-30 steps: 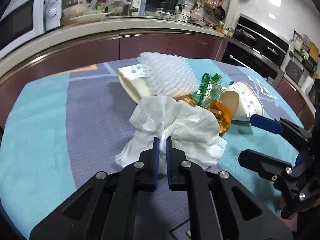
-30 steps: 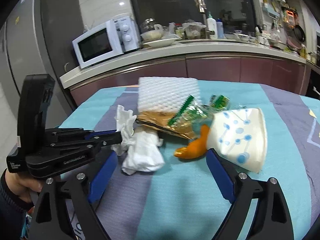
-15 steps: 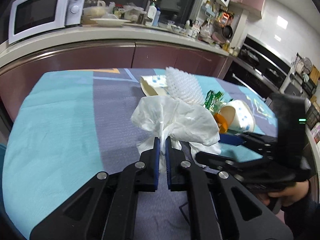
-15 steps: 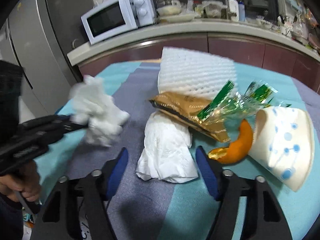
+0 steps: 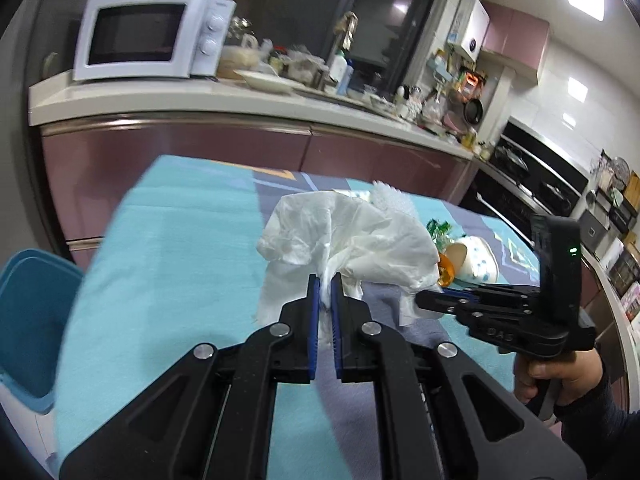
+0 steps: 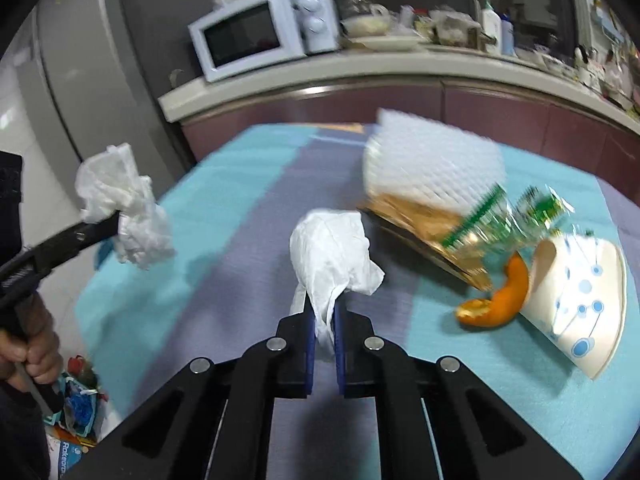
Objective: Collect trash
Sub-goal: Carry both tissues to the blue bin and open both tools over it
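Having just clamped a second crumpled white tissue (image 6: 334, 250) off the table's teal cloth (image 6: 200, 208), the right gripper (image 6: 323, 316) is joining the left gripper (image 5: 325, 294), pinching its own tissue wad (image 5: 344, 236) aloft, leaving wrappers and cup uncollected.

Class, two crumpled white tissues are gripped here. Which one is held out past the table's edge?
The tissue in the left gripper: it hangs off the table's left edge. The right gripper's tissue is above the cloth.

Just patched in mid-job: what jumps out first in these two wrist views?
Each gripper is shut on a crumpled white tissue: the left gripper lifts one tissue over the teal tablecloth, the right gripper pinches another tissue. Behind it lie white foam netting, an orange peel and a tipped paper cup.
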Action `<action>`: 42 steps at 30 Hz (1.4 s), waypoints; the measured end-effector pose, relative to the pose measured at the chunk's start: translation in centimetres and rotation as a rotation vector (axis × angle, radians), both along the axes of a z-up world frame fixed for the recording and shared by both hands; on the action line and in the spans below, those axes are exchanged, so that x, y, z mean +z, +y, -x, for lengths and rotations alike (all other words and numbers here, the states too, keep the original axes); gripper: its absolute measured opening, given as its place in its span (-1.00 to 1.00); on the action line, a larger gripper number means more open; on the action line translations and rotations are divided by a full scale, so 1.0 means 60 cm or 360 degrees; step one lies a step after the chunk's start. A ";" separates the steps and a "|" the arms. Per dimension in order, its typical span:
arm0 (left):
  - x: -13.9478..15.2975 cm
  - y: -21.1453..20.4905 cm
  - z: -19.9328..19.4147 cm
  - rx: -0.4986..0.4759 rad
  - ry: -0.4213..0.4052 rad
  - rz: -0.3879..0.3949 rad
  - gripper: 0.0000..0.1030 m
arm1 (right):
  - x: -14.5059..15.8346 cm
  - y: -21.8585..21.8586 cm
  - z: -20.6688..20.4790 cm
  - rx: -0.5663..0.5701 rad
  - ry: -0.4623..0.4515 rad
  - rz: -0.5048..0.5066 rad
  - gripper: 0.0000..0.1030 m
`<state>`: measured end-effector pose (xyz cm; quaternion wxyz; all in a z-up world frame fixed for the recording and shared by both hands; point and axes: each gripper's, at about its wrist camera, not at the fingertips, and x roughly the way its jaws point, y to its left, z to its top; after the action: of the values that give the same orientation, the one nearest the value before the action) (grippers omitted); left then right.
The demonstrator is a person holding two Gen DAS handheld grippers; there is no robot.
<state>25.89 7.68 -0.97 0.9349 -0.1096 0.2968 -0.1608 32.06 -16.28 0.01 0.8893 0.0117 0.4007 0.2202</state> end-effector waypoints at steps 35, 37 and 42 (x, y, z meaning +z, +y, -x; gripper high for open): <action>-0.043 0.510 0.133 0.0820 0.0175 -0.0021 -0.88 | 0.005 0.609 -0.122 0.0887 0.0134 0.0156 -0.87; -0.065 0.495 0.105 0.0818 0.0212 0.0009 -0.87 | -0.012 0.626 -0.133 0.0890 0.0171 0.0204 -0.86; -0.106 0.501 0.059 0.0860 0.0328 0.0044 -0.87 | -0.050 0.659 -0.156 0.0903 0.0263 0.0289 -0.86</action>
<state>22.38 37.77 -7.31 0.9071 -0.2133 0.3482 0.1020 41.39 23.23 -2.99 0.7542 -0.1624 0.4768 0.4212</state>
